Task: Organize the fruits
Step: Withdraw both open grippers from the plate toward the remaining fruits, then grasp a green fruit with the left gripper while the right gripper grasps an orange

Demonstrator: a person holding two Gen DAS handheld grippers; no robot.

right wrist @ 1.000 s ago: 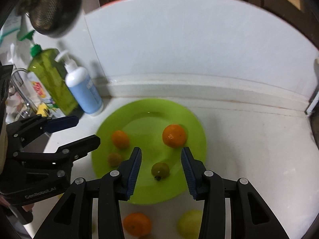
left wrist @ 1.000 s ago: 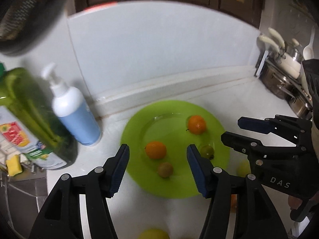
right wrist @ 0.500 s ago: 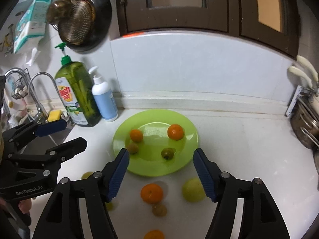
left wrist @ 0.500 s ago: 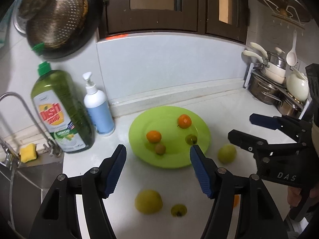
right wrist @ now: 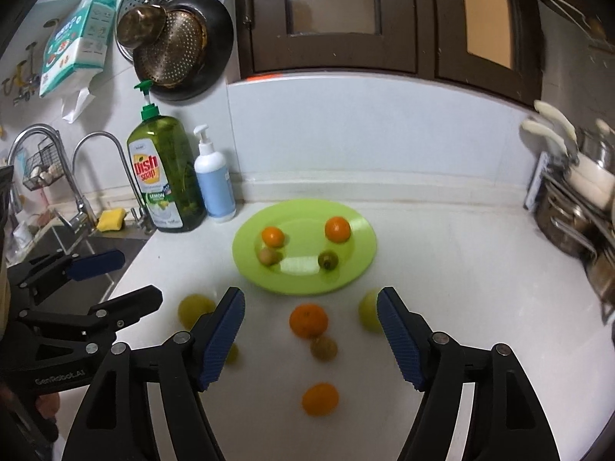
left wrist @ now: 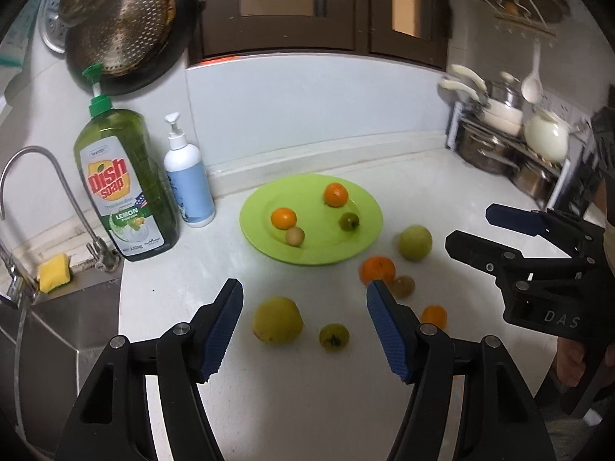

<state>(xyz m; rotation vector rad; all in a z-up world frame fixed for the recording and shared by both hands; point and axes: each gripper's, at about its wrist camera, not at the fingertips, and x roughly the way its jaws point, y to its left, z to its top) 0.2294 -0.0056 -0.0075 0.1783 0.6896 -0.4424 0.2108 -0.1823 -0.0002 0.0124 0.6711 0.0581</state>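
Visibility is partly limited. In the right wrist view the fruits nearest the camera are blurred, and one yellow-green fruit (right wrist: pixel 369 313) is half hidden behind the right finger of the right gripper (right wrist: pixel 311 340); a second yellow fruit (right wrist: pixel 194 309) is partly covered by its left finger. In the left wrist view a small orange (left wrist: pixel 434 315) is cut off by the right finger of the left gripper (left wrist: pixel 303 330), and the hand on the right gripper shows only at the frame's right edge.

Left gripper: jaws spread about halfway, pinching nothing, pads clear of all fruit. A yellow pear-like fruit (left wrist: pixel 277 319) and a small green fruit (left wrist: pixel 334 337) lie on the countertop (left wrist: pixel 442 199) within the gap as seen from the camera, well below and beyond the tips.

Right gripper: jaws spread, empty, touching nothing. A large orange (right wrist: pixel 308 320), a small brownish fruit (right wrist: pixel 324 348) and another orange (right wrist: pixel 320 398) lie on the countertop in line with the gap.

Green plate (left wrist: pixel 365 238) sits toward the back edge of the countertop, beyond both grippers. It carries two oranges, a small brown fruit and a small green fruit. Seven loose fruits lie on the countertop between the plate and the front edge. Dish soap bottle (left wrist: pixel 125 180) and pump bottle (left wrist: pixel 189 180) stand at the back left, beside the sink (left wrist: pixel 57 319).
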